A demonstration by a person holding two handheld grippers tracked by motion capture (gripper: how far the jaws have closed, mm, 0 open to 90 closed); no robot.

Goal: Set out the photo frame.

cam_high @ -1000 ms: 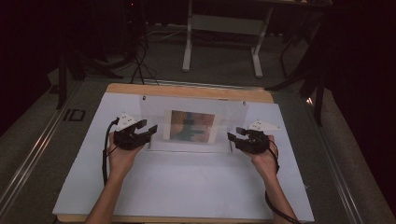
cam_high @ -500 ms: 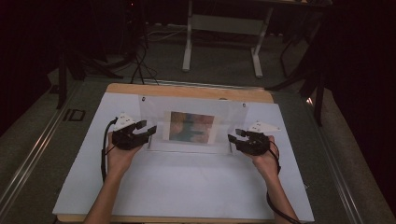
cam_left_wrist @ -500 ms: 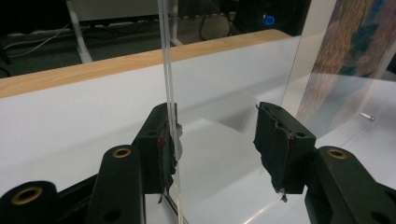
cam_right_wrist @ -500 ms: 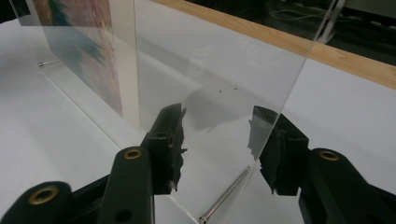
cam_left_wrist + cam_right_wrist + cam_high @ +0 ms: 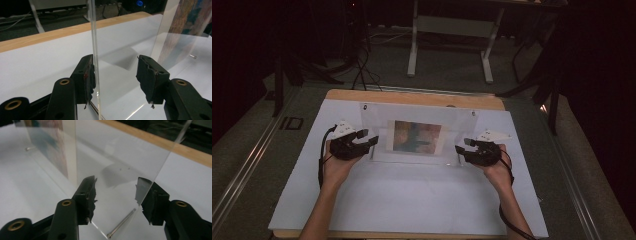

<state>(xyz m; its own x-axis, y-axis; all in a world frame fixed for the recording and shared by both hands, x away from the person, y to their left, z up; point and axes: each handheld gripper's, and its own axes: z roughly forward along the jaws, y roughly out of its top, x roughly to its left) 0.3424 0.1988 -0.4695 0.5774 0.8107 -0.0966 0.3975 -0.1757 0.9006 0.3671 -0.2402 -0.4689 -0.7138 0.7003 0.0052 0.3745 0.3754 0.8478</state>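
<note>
standing upright near the middle of the white table cover (image 5: pixel 412 200), a clear acrylic picture frame (image 5: pixel 417 116) holds a colourful print (image 5: pixel 417 136) of blurred reds, greens and blues. the cover lies over a wooden tabletop (image 5: pixel 412 97) whose bare edge shows along the far side.

the left gripper (image 5: pixel 371 140) sits at the frame's left end, held in the person's left hand (image 5: pixel 337 167). in the left gripper view its jaws stand wide apart, and the frame's thin left edge (image 5: pixel 94 50) rises between them, just beside the left-hand pad (image 5: pixel 90 77), which looks to touch it or nearly so; the other pad (image 5: pixel 146 77) is well clear of the sheet. the print (image 5: pixel 190 17) shows at the upper right of that view.

the right gripper (image 5: pixel 460 149) is at the frame's right end, held in the right hand (image 5: pixel 498 172). in the right gripper view its jaws are also wide apart, with the frame's clear corner (image 5: pixel 120 195) lying between them; one pad (image 5: pixel 90 192) is in front of the sheet and the other is seen through it. whether either pad touches the acrylic there i cannot tell. a small metal pin (image 5: pixel 122 223) runs along the lower edge of the sheet between the jaws.

a black cable (image 5: pixel 321 155) trails from the left gripper along the forearm. beyond the table, white desk legs (image 5: pixel 413 45) stand on the dark floor.
</note>
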